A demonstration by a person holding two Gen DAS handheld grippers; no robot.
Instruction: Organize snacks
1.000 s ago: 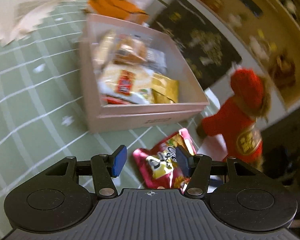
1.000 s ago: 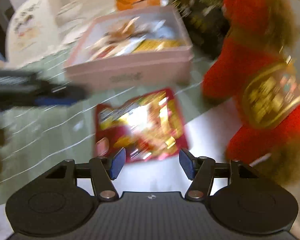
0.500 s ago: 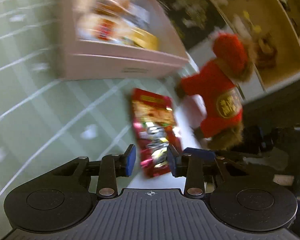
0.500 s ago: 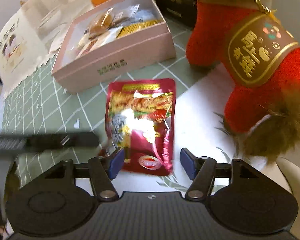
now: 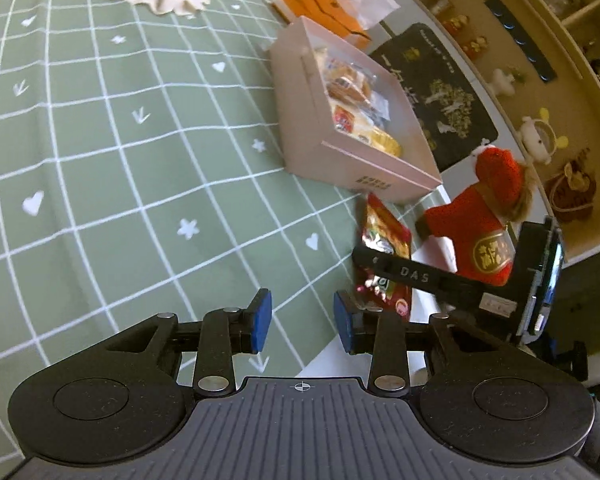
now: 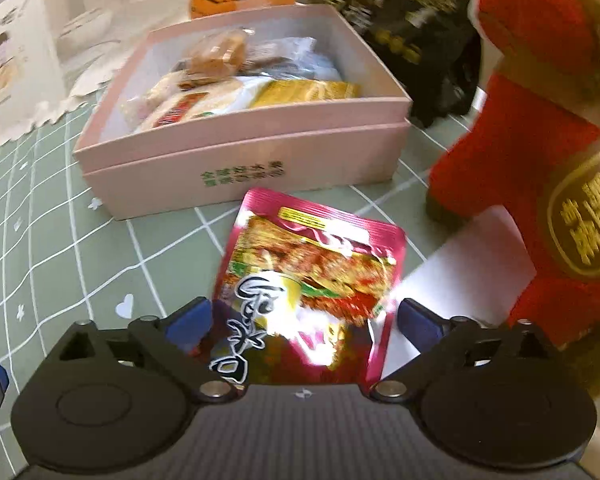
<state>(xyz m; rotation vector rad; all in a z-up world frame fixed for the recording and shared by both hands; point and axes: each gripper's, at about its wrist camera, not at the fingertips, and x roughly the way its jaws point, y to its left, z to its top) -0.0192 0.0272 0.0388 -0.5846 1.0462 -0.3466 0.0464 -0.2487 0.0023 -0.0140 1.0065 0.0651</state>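
Observation:
A red snack packet (image 6: 312, 280) lies flat on the green checked cloth, just in front of the pink box (image 6: 240, 168), which holds several wrapped snacks. My right gripper (image 6: 304, 320) is low over the packet's near end. Its jaws are opening, with the packet between the blue pads and no pad pressing on it. In the left wrist view the packet (image 5: 384, 236) lies under one of the right gripper's black fingers (image 5: 412, 278). My left gripper (image 5: 300, 320) hovers over bare cloth to the packet's left, jaws narrowly apart and nothing between them.
A red plush toy (image 6: 540, 168) stands right of the packet, with a white card (image 6: 472, 264) beside it. Behind the pink box (image 5: 300, 120) are an orange carton (image 5: 320, 4) and a black printed bag (image 5: 440, 100). White papers cover the far left (image 6: 20, 60). Shelves line the wall.
My left gripper narrowed its jaws and drew off to the left, away from the packet. My right gripper came down closer to the packet and spread its jaws wide around it.

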